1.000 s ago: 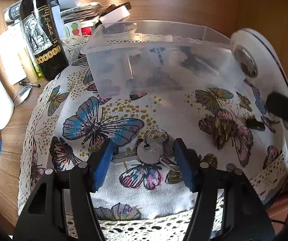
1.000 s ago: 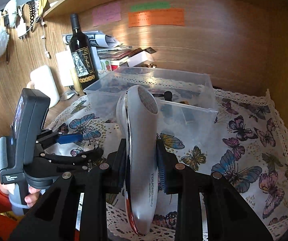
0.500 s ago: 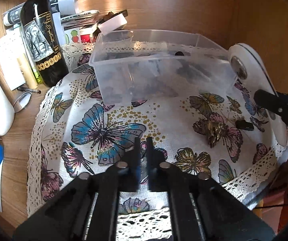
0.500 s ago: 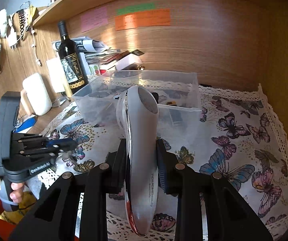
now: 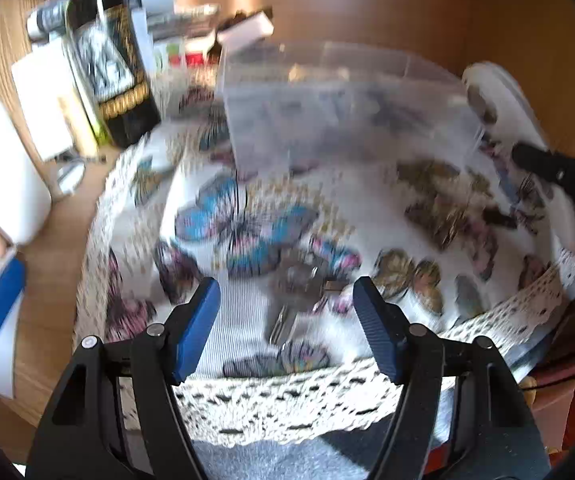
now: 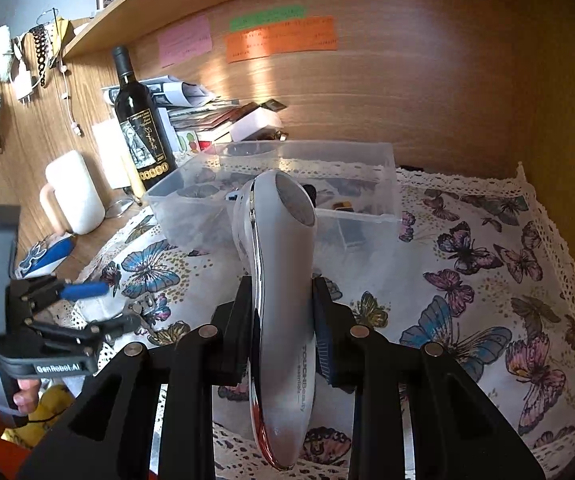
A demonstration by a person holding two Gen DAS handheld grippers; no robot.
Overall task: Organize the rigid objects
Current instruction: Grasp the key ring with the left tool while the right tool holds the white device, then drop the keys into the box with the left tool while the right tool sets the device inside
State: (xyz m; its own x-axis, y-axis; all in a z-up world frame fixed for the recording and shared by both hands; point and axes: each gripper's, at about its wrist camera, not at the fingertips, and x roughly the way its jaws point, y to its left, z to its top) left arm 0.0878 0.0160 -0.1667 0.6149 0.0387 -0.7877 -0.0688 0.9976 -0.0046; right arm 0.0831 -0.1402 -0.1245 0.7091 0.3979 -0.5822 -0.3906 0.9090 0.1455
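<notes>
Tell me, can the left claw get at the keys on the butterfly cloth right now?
Probably yes: the left claw has just been opening, and the keys lie on the cloth between its open fingers, nothing covering them.

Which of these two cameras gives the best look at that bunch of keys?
The left wrist view: the keys lie on the butterfly cloth between the open left gripper, though motion blurs them. The right wrist view shows them small and partly hidden behind that gripper, off to the left.

one clear plastic bin (image 6: 271, 184); one wine bottle (image 6: 137, 120); one white handheld device (image 6: 283, 300); one bunch of keys (image 5: 299, 292); three sticky notes (image 6: 185, 40)
</notes>
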